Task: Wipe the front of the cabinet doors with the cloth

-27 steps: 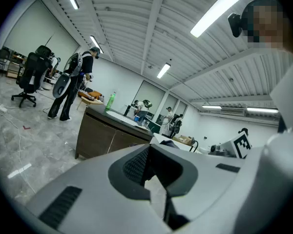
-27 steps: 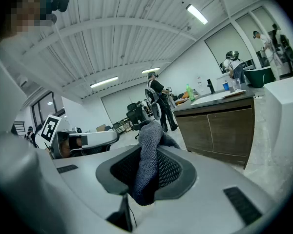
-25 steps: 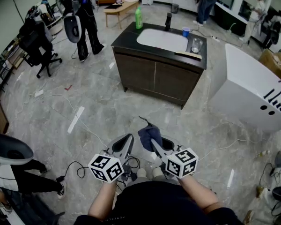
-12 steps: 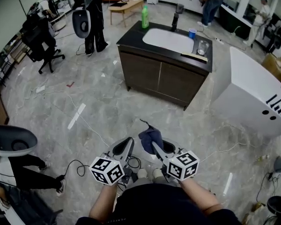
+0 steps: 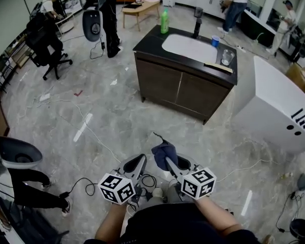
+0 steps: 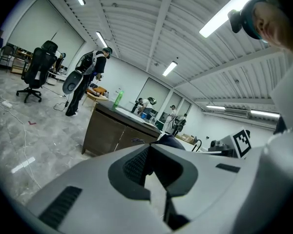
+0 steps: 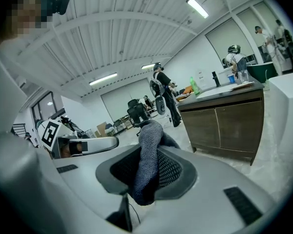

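A dark brown cabinet (image 5: 182,90) with two front doors stands across the floor under a black top with a white sink (image 5: 189,49); it also shows in the left gripper view (image 6: 115,133) and the right gripper view (image 7: 229,123). My right gripper (image 5: 162,153) is shut on a dark blue cloth (image 5: 161,149), which bulges up between its jaws (image 7: 147,155). My left gripper (image 5: 140,159) is held beside it, jaws together, nothing in them. Both grippers are close to my body, well short of the cabinet.
A green bottle (image 5: 164,22), blue cup (image 5: 215,40), glass (image 5: 226,58) and black tap (image 5: 197,15) stand on the counter. A white appliance (image 5: 274,105) lies to the cabinet's right. Cables (image 5: 86,128) trail over the marble floor. People stand at the back; an office chair (image 5: 43,44) is at left.
The cabinet has slid lower and rightward in the head view, so I have come a little nearer. The grippers stay in front of me, the cloth still held.
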A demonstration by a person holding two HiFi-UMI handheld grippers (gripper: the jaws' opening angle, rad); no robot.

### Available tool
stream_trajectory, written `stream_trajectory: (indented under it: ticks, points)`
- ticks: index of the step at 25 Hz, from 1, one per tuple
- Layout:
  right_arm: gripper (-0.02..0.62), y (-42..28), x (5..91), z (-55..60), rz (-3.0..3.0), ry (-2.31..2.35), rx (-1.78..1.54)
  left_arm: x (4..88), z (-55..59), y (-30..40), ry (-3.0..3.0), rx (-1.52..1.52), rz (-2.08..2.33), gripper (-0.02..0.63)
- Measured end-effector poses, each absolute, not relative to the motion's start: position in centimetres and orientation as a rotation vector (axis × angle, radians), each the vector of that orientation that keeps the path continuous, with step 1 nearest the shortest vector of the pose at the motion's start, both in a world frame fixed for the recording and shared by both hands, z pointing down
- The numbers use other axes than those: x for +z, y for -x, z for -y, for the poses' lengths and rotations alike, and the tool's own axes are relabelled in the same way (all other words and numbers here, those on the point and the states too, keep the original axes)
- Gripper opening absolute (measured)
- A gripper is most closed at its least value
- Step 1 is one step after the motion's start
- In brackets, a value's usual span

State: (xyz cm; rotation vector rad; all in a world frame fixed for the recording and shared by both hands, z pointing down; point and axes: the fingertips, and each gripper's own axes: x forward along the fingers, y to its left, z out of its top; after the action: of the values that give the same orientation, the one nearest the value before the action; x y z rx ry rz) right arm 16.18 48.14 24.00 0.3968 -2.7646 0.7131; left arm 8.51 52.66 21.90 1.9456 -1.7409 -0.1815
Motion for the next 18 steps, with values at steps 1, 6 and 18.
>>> stream_trajectory:
  ticks: [1, 6, 18]
  points:
    - [0.089, -16.0, 24.2, -47.9, 2.759, -0.395, 0.714, 22.1, -52.5, -8.5, -1.945, -0.183, 1.736, 0.008]
    - [0.089, -14.3, 24.6, -45.0, 2.775, -0.378, 0.715, 22.5, -50.1, -6.8, -1.925, -0.192, 1.761, 0.008]
    - [0.091, -11.3, 23.5, -34.9, 2.787, -0.296, 0.695, 20.8, -40.0, -3.0, -1.869, -0.240, 1.841, 0.008]
